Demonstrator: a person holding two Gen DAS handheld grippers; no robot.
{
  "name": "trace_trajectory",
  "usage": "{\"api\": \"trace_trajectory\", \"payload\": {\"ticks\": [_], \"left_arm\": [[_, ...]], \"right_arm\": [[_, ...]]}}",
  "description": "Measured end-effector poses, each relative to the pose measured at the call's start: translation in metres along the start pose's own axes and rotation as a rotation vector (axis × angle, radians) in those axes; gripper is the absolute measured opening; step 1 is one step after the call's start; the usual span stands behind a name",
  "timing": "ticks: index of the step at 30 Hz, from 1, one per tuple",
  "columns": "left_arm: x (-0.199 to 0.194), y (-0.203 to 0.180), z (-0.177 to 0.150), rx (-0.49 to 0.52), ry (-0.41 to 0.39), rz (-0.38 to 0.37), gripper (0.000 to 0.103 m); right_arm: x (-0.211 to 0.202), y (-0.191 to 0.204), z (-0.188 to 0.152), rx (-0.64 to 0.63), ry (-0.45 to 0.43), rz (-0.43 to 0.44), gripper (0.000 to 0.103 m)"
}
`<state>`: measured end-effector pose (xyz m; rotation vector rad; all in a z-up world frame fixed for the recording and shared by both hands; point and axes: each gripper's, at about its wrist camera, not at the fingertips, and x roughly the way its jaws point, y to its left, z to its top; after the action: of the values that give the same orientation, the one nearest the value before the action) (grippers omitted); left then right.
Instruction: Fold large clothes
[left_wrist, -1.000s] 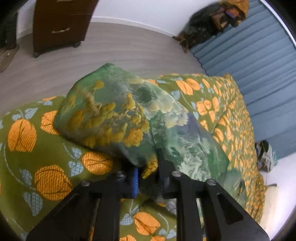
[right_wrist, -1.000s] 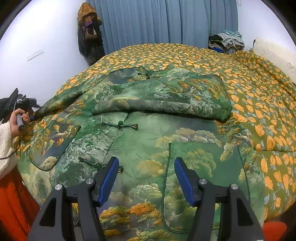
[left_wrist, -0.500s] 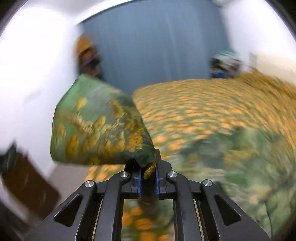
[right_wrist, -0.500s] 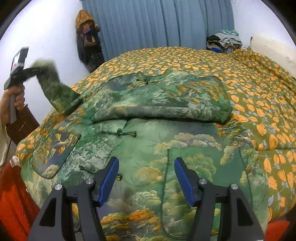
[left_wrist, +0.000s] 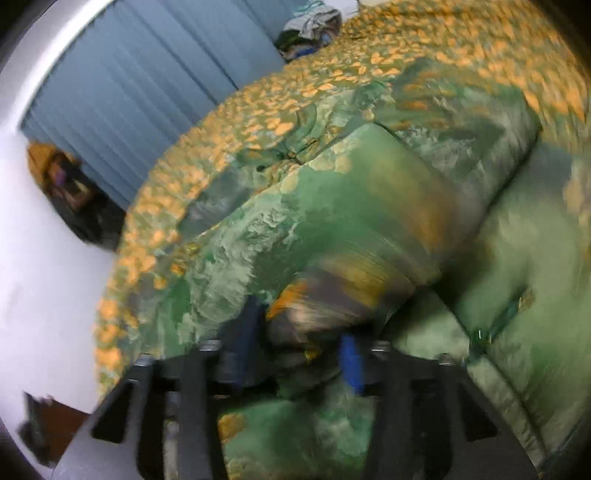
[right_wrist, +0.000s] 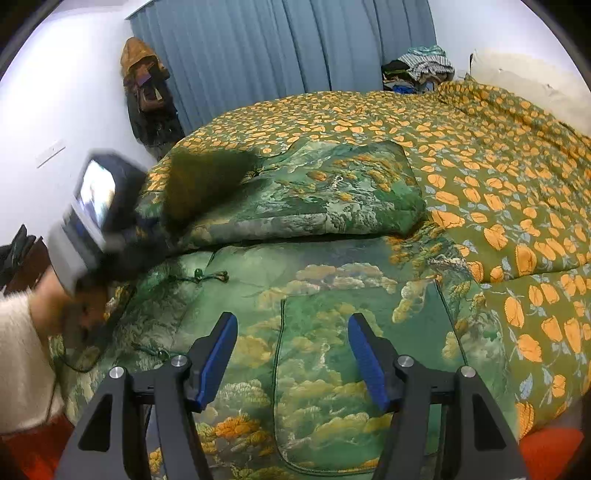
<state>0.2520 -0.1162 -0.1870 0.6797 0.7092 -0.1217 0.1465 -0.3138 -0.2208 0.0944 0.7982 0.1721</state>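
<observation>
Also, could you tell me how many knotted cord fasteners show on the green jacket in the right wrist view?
2. One fastener lies on the jacket just below the folded-over part; a second fastener sits lower left. More may be hidden under the folds.

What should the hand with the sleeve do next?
Probably lay the sleeve flat across the jacket and back away. The left gripper seems to have opened, with the sleeve end between its fingers, though blur makes that unsure. The right gripper is open above the jacket's lower part.
</observation>
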Motion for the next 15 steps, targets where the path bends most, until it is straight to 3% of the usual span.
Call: {"api": "trace_trajectory", "payload": {"ticks": [1,3,4,8,13,14,15], "left_arm": [[-0.007,0.000,-0.002,0.006,-0.021,0.010,0.083],[-0.021,0.010,-0.009,-0.019,-0.042,-0.046,0.095],[-0.029,0.020,-0.014,-0.053,-0.039,-0.094,0.095],[-0.046,0.049,-0.038,-0.183,-0.006,-0.142,0.095],[-0.058,0.080,-0.069,-0.353,0.021,-0.164,0.095],[-0.059,0.085,-0.075,-0.370,0.029,-0.155,0.095],[-0.056,0.088,-0.079,-0.380,0.036,-0.149,0.095]], "right_arm": [[0.003,0.000,0.008,0.010,0.005,0.019,0.064],[0.010,0.000,0.025,0.050,0.015,0.065,0.064],[0.017,0.000,0.038,0.080,0.029,0.111,0.064],[0.068,0.001,0.088,0.198,0.121,0.270,0.064],[0.146,0.017,0.120,0.213,0.217,0.293,0.064],[0.163,0.022,0.120,0.217,0.276,0.314,0.064],[0.181,0.029,0.118,0.211,0.355,0.316,0.056]]}}
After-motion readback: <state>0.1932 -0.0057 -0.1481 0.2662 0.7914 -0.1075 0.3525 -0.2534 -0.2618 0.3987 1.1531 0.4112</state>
